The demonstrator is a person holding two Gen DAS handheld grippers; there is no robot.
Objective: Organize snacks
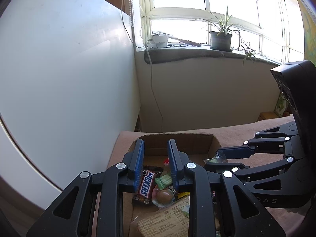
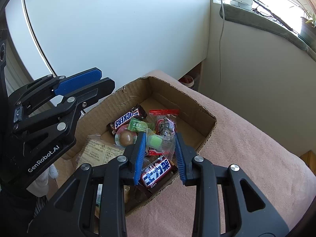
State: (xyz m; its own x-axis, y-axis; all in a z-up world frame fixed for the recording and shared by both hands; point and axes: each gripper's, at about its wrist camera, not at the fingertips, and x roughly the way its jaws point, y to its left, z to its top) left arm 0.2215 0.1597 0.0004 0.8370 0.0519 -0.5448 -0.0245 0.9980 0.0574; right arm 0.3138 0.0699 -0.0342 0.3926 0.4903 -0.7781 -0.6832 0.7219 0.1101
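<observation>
An open cardboard box (image 2: 177, 103) (image 1: 187, 144) stands on a pink cloth. In it lie a Snickers bar (image 2: 126, 120) (image 1: 146, 184), a green candy (image 2: 138, 126), a round packet with a brown ball (image 2: 126, 137), a red-sealed clear bag (image 2: 165, 127), a red bar with Chinese lettering (image 2: 156, 172) and a beige printed packet (image 2: 98, 150). My right gripper (image 2: 160, 135) (image 1: 212, 158) is shut on a small clear packet with a green sweet (image 2: 158, 141) (image 1: 216, 157), above the box's right side. My left gripper (image 1: 156, 141) (image 2: 107, 78) hovers over the box's left side, shut and holding nothing.
A large white panel (image 1: 69, 69) rises close on the left. Behind the box is a cream wall with a hanging cable (image 1: 152, 83), and a sill with a potted plant (image 1: 221, 39). The pink cloth (image 2: 246, 158) stretches to the right.
</observation>
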